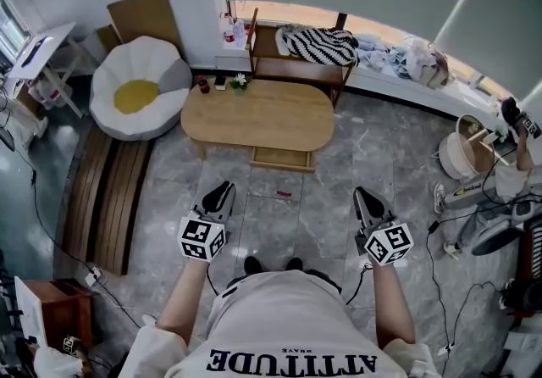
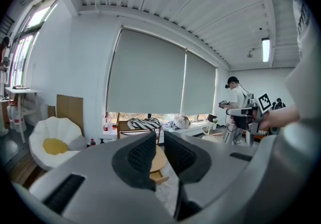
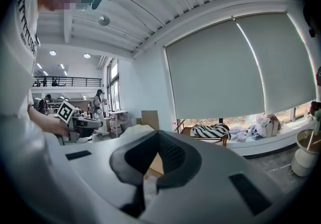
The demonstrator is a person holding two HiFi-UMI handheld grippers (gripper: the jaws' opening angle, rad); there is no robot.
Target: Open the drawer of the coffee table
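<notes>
**Both grippers in the air, short of the table**

Head view, read from left to right. At the far left I see a white chair (image 1: 135,97) with a yellow centre, set near the wall. My left gripper (image 1: 224,188) hangs over the grey floor (image 1: 169,173), well apart from everything. Its own view shows the jaws spread by a narrow slit, with nothing between them. Its marker cube (image 1: 201,238) sits near the wrist.

Beyond it stands the table (image 1: 258,118), an oval wooden top. Small bottles (image 1: 203,84) and a plant (image 1: 241,80) sit at its far left corner. The drawer (image 1: 280,157) juts out from under the table's near edge, a little right of centre. Neither gripper touches it. A small red thing (image 1: 284,194) lies on the floor between the drawer and my grippers.

Behind the table a wooden shelf (image 1: 296,69) carries a striped cloth (image 1: 320,43).

My right gripper (image 1: 362,193) hangs level with the left one, also clear of the table. Its own view shows the jaw tips pressed together on nothing. Its cube (image 1: 389,243) faces up.

Further right a pale bucket (image 1: 457,156) stands on the floor. A second person (image 2: 235,97) stands at the far right.
</notes>
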